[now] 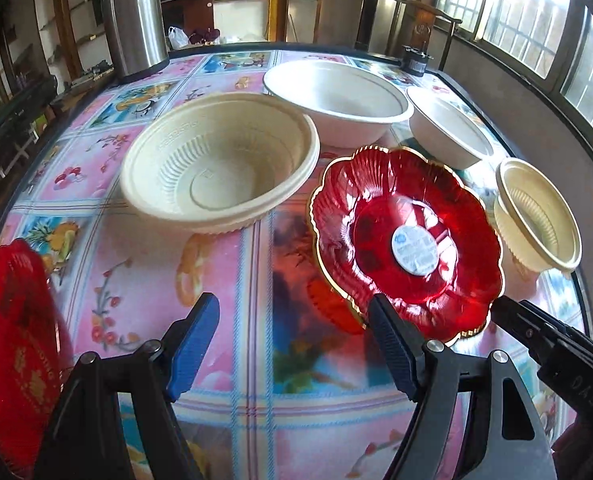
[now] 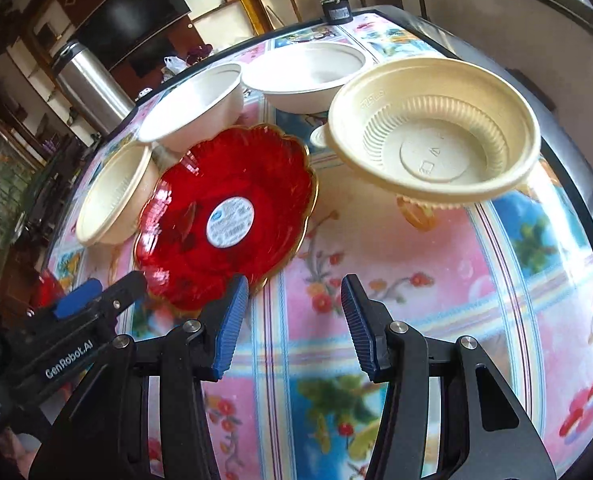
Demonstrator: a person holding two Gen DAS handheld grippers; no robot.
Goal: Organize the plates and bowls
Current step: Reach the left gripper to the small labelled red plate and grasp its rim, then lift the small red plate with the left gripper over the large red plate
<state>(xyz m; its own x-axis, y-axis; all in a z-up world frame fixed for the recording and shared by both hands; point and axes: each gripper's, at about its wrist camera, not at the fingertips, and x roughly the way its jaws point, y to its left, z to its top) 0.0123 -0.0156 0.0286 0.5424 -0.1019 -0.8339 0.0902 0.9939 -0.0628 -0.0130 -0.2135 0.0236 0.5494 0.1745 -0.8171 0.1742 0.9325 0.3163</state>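
in the left wrist view the left gripper has its fingers wide apart and empty above the table, the right finger just before the rim of the red plate. in the right wrist view the right gripper has its fingers partly apart, holding nothing, its left finger at the red plate's near edge, with a cream bowl farther back.

Black fingers, ribbed blue pads

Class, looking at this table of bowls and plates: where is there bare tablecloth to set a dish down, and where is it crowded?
Free: the near tablecloth in front of the right gripper, bordered by the red scalloped plate and the ribbed cream bowl. Crowded: the far side, where the white bowls sit close together by the steel flask.
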